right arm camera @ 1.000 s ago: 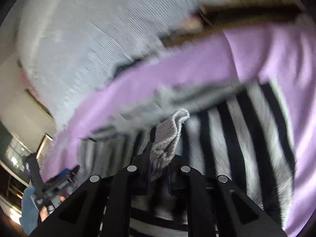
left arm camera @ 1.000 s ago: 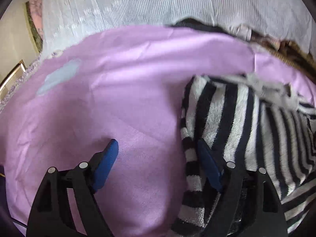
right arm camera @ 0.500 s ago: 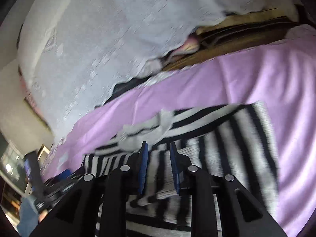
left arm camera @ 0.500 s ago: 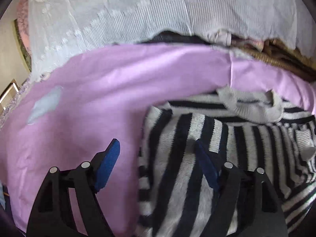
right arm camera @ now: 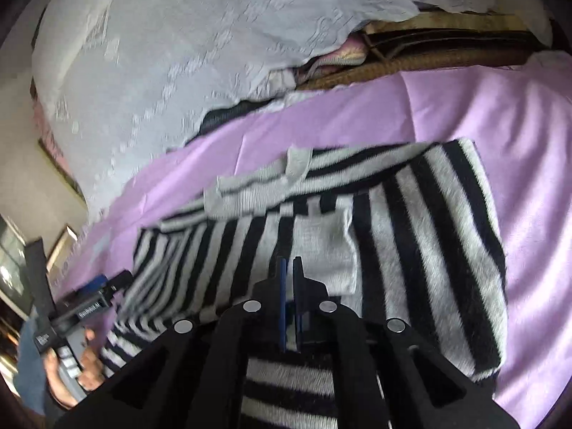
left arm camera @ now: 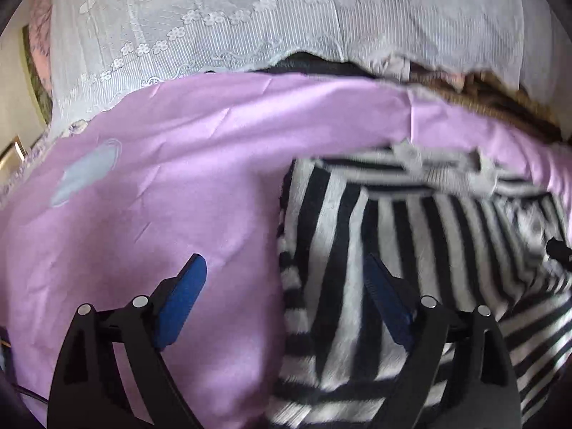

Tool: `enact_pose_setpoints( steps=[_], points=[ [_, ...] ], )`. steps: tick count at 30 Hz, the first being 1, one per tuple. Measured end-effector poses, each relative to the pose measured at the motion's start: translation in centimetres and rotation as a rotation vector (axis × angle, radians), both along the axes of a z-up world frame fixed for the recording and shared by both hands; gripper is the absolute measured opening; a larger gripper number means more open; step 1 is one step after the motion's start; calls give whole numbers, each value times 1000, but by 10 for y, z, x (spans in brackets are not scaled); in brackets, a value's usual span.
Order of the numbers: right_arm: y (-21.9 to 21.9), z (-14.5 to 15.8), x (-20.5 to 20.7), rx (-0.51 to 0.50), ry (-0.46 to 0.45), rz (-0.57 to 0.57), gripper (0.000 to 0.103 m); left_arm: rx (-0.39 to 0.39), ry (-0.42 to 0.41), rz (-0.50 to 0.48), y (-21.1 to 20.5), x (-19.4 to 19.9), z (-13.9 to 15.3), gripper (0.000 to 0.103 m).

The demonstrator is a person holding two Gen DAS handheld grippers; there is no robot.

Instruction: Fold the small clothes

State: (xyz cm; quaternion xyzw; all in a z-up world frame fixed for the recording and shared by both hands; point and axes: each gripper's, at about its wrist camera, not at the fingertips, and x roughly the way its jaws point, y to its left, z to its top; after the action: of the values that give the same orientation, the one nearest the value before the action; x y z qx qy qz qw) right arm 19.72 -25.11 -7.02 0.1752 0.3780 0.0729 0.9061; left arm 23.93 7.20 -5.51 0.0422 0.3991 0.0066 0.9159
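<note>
A black-and-white striped sweater (left arm camera: 411, 257) lies flat on a purple sheet (left arm camera: 178, 178), its grey collar (right arm camera: 250, 193) at the far side and a grey cuff (right arm camera: 321, 239) lying on its middle. My left gripper (left arm camera: 284, 275) is open and empty, straddling the sweater's left edge, one blue pad over the sheet and one over the stripes. My right gripper (right arm camera: 290, 268) is shut and empty, just above the sweater near the grey cuff. The left gripper also shows at the left edge of the right wrist view (right arm camera: 96, 286).
A white lace cloth (left arm camera: 286, 18) hangs along the far side of the sheet. Dark and brown fabrics (right arm camera: 429, 53) are piled behind the sheet at the right. A pale patch (left arm camera: 85, 175) marks the sheet at the left.
My right gripper let go of the grey cuff, which now lies on the sweater, and its jaws closed empty. The sleeve is now folded over the body. My left gripper shifted slightly left.
</note>
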Motion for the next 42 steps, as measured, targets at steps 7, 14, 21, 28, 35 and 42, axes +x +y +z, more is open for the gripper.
enact_pose_setpoints(
  steps=[7, 14, 21, 28, 35, 42],
  points=[
    [-15, -8, -11, 116, 0, -16, 2, 17, 34, 27, 6, -8, -16, 93],
    [-12, -10, -46, 21, 25, -22, 21, 37, 17, -10, 9, -50, -12, 95],
    [-23, -6, -88, 57, -29, -75, 26, -36, 22, -19, 23, -87, -6, 96],
    [-33, 8, -176, 8, -117, -115, 36, -67, -75, -74, 47, -171, 10, 96],
    [-58, -5, -290, -5, -175, -208, 55, -233, -4, -70, 104, -243, -10, 95],
    [-78, -17, -339, 136, -135, -187, 56, -323, 27, -222, 94, -289, 2, 95]
  ],
)
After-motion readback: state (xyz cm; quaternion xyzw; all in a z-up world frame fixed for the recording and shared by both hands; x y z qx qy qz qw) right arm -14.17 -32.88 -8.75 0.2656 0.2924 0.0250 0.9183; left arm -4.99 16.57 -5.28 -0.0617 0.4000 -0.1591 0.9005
